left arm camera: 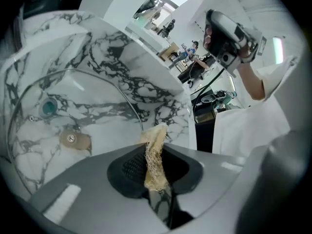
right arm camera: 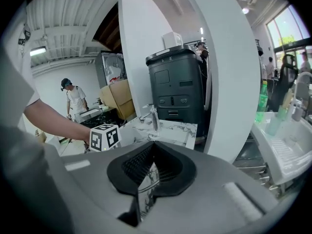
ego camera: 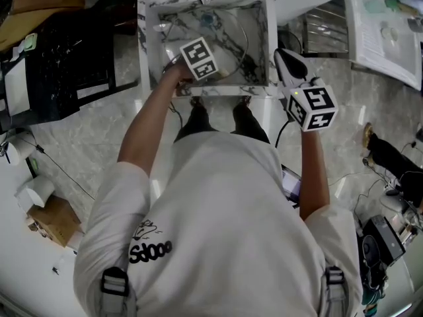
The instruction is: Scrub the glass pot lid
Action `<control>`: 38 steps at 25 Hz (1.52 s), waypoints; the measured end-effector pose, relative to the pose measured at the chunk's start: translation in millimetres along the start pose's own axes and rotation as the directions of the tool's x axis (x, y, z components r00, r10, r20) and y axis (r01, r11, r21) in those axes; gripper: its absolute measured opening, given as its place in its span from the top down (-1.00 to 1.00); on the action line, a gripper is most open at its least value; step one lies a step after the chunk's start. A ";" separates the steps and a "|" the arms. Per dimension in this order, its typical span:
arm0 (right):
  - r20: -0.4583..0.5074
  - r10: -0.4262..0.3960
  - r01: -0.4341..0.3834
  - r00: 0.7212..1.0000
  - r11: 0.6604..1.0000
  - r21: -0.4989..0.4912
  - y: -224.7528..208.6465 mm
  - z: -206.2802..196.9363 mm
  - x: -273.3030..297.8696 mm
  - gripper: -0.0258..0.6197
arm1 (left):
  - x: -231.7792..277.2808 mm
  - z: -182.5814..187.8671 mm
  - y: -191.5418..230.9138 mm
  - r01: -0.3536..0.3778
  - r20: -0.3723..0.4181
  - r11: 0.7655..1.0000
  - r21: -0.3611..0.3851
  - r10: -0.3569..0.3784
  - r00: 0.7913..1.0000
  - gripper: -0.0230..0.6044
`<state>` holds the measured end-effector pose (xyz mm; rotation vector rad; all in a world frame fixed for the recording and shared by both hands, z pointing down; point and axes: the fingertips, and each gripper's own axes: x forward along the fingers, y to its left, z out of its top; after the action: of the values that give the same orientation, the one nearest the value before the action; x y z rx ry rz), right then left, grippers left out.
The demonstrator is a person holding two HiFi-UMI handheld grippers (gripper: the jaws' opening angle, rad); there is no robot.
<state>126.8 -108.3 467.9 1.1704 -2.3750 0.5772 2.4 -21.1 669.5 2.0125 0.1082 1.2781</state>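
Over veined marble sink [left arm camera: 114, 57], left gripper [left arm camera: 157, 177] pinches fibrous tan scrubber [left arm camera: 155, 147].

**Clearance Findings: Sink and Surrounds**

I am finding the marble sink [ego camera: 151, 45] walled on all four sides, so access is lying open from above only. The glass pot lid [left arm camera: 73, 89] is taking up much of the basin, with bare marble showing to its right. The faucet [right arm camera: 154, 117] is standing at the rear rim. The scrubber [left arm camera: 156, 152], pinched in my left gripper [left arm camera: 155, 147], is projecting forward of the jaws. My right gripper [right arm camera: 150, 152], jaws together and empty, is hanging in open air outside the sink's right wall. A white pillar [right arm camera: 219, 57] and a dark cabinet [right arm camera: 178, 89] are standing ahead of it. A black crate [ego camera: 63, 65] is blocking the left flank and a metal rack [ego camera: 327, 25] the right.
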 end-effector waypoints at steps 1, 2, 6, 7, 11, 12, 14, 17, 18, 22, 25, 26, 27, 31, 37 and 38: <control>0.005 -0.006 0.006 1.000 1.000 -0.012 -1.1 4.0 -3.2 0.91 | -7.1 2.4 -1.6 -0.022 0.024 1.000 0.012 0.022 0.999 0.75; 0.011 -0.012 0.012 1.000 1.000 -0.023 -1.9 8.3 -6.1 0.91 | -14.9 4.8 -2.5 -0.051 0.048 0.998 0.024 0.050 0.998 0.75; 0.039 -0.027 0.030 0.999 0.996 -0.078 -2.8 30.1 -15.2 0.91 | -56.5 15.6 3.6 -0.224 0.151 0.973 0.056 0.213 0.965 0.75; 0.045 -0.031 0.035 0.999 0.995 -0.093 -1.9 35.6 -17.0 0.91 | -68.8 17.9 5.1 -0.265 0.182 0.963 0.054 0.252 0.951 0.75; 0.080 -0.027 0.039 0.996 0.989 -0.142 5.7 61.6 -14.4 0.91 | -127.0 27.2 9.2 -0.420 0.308 0.906 0.055 0.385 0.870 0.75; 0.092 -0.022 0.036 0.996 0.987 -0.157 8.7 69.0 -12.5 0.91 | -143.0 29.8 9.2 -0.460 0.340 0.886 0.058 0.415 0.844 0.75; 0.121 -0.008 0.031 0.993 0.982 -0.188 15.2 85.6 -9.7 0.91 | -176.6 34.9 8.2 -0.536 0.410 0.843 0.042 0.474 0.779 0.75; 0.180 0.009 0.034 0.984 0.971 -0.235 25.1 115.8 -7.4 0.91 | -229.1 43.4 2.1 -0.621 0.520 0.784 -0.014 0.536 0.665 0.75; 0.196 0.014 0.036 0.980 0.967 -0.252 28.5 125.6 -6.9 0.91 | -245.0 46.2 -1.8 -0.640 0.553 0.768 -0.031 0.546 0.629 0.75; 0.244 0.040 0.043 0.969 0.945 -0.323 42.3 161.9 -9.0 0.91 | -303.0 57.0 -22.0 -0.702 0.657 0.705 -0.098 0.576 0.487 0.75; 0.287 0.057 0.052 0.956 0.932 -0.357 53.1 187.4 -13.2 0.91 | -343.4 63.9 -40.0 -0.733 0.727 0.664 -0.145 0.574 0.377 0.75; 0.302 0.061 0.056 0.951 0.929 -0.366 56.1 195.6 -14.5 0.91 | -355.9 66.0 -46.5 -0.741 0.748 0.653 -0.157 0.569 0.342 0.75; 0.317 0.065 0.062 0.946 0.925 -0.374 58.8 203.5 -16.0 0.91 | -367.8 67.7 -52.9 -0.752 0.765 0.637 -0.169 0.566 0.308 0.75; 0.365 0.077 0.080 0.928 0.915 -0.395 68.8 231.0 -24.5 0.91 | -412.5 72.6 -80.7 -0.803 0.812 0.556 -0.215 0.559 0.170 0.75; 0.432 0.094 0.101 0.897 0.908 -0.406 84.0 263.5 -41.8 0.91 | -461.8 77.6 -121.3 -0.814 0.871 0.511 -0.276 0.492 0.014 0.75; 0.438 0.098 0.103 0.894 0.905 -0.412 86.9 267.2 -45.1 0.91 | -468.4 77.5 -128.0 -0.813 0.876 0.506 -0.288 0.482 -0.011 0.75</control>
<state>30.1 -174.8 208.7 1.1920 -2.6816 -0.2563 -130.8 -172.8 221.0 2.9169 -1.5238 0.3046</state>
